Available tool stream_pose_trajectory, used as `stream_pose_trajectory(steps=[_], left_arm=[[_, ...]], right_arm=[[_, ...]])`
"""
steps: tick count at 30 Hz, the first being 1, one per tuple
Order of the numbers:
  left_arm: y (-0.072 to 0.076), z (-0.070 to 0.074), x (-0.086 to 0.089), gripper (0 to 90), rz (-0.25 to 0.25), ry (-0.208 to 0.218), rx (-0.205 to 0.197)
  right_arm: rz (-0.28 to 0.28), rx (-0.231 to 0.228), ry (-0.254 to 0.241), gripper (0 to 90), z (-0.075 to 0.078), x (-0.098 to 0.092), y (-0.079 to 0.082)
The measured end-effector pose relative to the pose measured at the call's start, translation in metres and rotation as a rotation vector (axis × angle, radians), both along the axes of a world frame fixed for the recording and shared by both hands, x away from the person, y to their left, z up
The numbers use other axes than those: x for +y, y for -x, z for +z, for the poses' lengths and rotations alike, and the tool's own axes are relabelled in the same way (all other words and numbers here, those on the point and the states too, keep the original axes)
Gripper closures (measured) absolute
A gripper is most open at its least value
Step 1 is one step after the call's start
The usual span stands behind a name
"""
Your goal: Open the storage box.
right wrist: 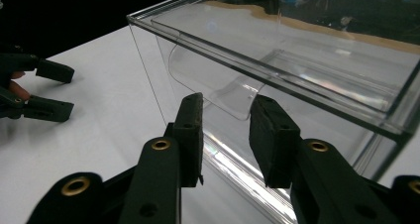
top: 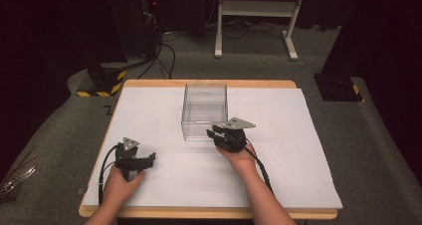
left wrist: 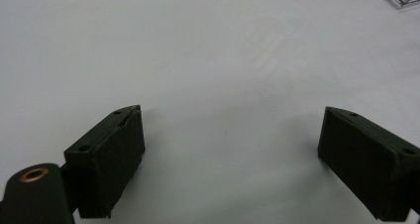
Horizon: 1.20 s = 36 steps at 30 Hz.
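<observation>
— Where is the box sitting?

— The clear plastic box [top: 204, 110] is standing open-topped on the white sheet [top: 149, 110] that is covering the table [top: 209, 214], toward the far middle. In my right claw's view its front wall [right wrist: 237, 92] is carrying a curved clear lip, a sort of handle.

— And your right claw?

— I am holding my right claw [top: 215, 134] at the box's near right corner. Its jaws are standing narrowly apart, just short of that curved lip, gripping nothing. I cannot tell whether they are touching the wall.

— The left one?

— My left claw [top: 149, 159] is resting near the front left of the sheet, well apart from the box, pointing toward the right. Its jaws are gaping wide over bare white surface, holding nothing. My right claw's view is catching it too [right wrist: 49, 90], off to the side.

— Beyond the table?

— Grey carpet [top: 348, 135], cables, and a white stand's legs [top: 254, 21] at the back.
</observation>
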<state>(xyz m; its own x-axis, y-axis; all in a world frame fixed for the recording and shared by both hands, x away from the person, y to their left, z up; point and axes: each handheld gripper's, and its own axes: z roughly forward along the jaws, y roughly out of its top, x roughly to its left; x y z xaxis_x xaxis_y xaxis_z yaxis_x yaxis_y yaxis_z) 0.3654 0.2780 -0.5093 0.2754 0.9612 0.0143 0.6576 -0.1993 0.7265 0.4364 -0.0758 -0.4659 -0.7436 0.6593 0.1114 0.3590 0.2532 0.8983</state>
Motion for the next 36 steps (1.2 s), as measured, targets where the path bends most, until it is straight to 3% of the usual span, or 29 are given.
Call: stream_pose_trajectory(steps=[5, 9, 11, 15, 27, 36], left_arm=[[0.0, 0.0, 0.0, 11.2, 0.0, 0.0, 0.0], [0.0, 0.0, 0.0, 11.2, 0.0, 0.0, 0.0], [0.0, 0.0, 0.0, 11.2, 0.0, 0.0, 0.0], [0.0, 0.0, 0.0, 11.2, 0.0, 0.0, 0.0], [0.0, 0.0, 0.0, 11.2, 0.0, 0.0, 0.0], [0.0, 0.0, 0.0, 11.2, 0.001, 0.001, -0.002]], right_arm=[[0.026, -0.003, -0.023, 60.4, 0.0, 0.002, -0.003], [0.015, -0.001, -0.014, 71.3, -0.001, 0.002, -0.004], [0.028, 0.007, -0.025, 73.5, -0.001, 0.0, -0.006], [0.042, -0.001, -0.002, 76.8, 0.0, -0.003, -0.005], [0.062, -0.005, -0.006, 80.2, 0.0, -0.008, 0.0], [0.077, -0.015, -0.016, 81.3, -0.002, -0.012, 0.013]])
